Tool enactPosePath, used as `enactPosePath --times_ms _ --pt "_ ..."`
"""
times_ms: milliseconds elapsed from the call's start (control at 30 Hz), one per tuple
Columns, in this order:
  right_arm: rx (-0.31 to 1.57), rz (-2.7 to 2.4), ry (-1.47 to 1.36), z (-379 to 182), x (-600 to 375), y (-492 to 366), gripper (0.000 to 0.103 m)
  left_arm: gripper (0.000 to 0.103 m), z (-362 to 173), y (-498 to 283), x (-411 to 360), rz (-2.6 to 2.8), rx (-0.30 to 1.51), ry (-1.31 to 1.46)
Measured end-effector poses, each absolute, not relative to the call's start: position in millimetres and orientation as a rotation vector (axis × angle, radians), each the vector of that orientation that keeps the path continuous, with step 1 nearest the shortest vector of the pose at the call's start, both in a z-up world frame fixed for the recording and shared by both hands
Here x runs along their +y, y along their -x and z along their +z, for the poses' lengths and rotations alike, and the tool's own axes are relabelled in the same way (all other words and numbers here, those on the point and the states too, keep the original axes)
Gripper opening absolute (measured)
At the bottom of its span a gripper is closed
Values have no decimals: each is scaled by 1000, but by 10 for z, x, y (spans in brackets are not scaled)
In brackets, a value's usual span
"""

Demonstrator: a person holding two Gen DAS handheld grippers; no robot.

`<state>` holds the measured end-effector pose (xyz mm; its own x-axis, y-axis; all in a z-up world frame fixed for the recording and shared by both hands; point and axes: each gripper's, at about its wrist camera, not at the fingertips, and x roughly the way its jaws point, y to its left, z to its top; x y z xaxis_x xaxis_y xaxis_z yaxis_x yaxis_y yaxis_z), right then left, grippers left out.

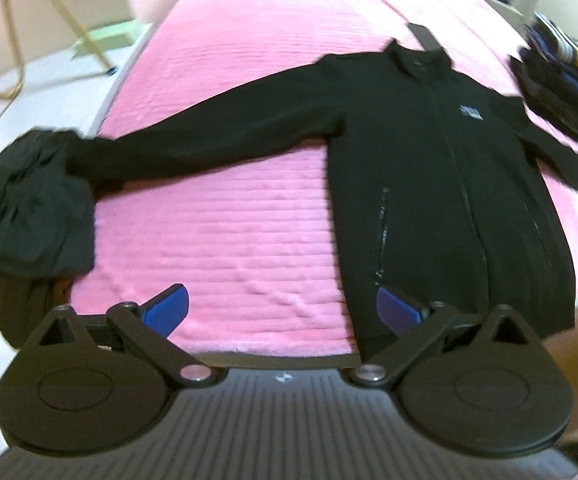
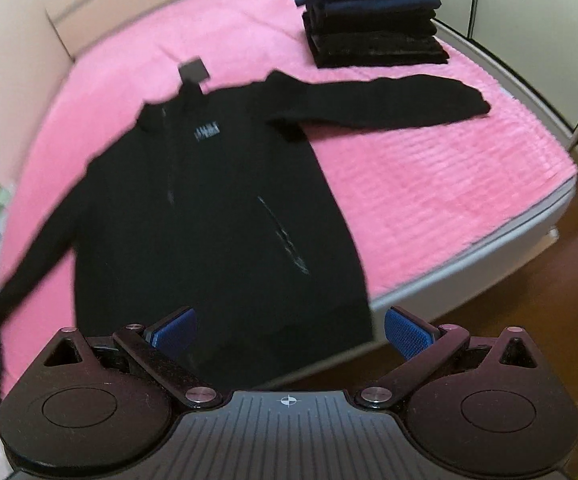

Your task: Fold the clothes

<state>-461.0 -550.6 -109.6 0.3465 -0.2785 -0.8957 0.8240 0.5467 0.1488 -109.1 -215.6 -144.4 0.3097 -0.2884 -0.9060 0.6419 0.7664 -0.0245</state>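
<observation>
Both claws hang spread and empty, the left claw (image 1: 283, 312) and right claw (image 2: 289, 330) over the near edge of a bed under a pink blanket (image 1: 229, 220). At its centre a black zip jacket (image 1: 449, 200) lies flat, sleeves outstretched. A stack of folded clothes (image 2: 373, 16) sits at one o'clock in the right view; a crumpled dark garment (image 1: 29, 208) lies at nine o'clock in the left.

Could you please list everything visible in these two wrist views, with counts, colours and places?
Black zip-front fleece jacket: one, black, spread flat on the bed, sleeves out.
Pink ribbed bedspread: one, pink, covering the bed.
Stack of folded clothes: one, dark with a striped top item, far right corner.
Crumpled dark garment: one, black, at the left sleeve's end.
Small black tag: one, by the collar.
Left gripper: open, blue pads.
Right gripper: open, blue pads.
</observation>
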Motion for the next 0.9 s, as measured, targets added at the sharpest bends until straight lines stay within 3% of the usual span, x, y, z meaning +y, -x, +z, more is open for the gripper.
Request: enactPosePath --times_ms 900 --pt "1047 -718 -543 -998 -4890 4364 102 99 -1355 1521 -2364 -767 1052 -523"
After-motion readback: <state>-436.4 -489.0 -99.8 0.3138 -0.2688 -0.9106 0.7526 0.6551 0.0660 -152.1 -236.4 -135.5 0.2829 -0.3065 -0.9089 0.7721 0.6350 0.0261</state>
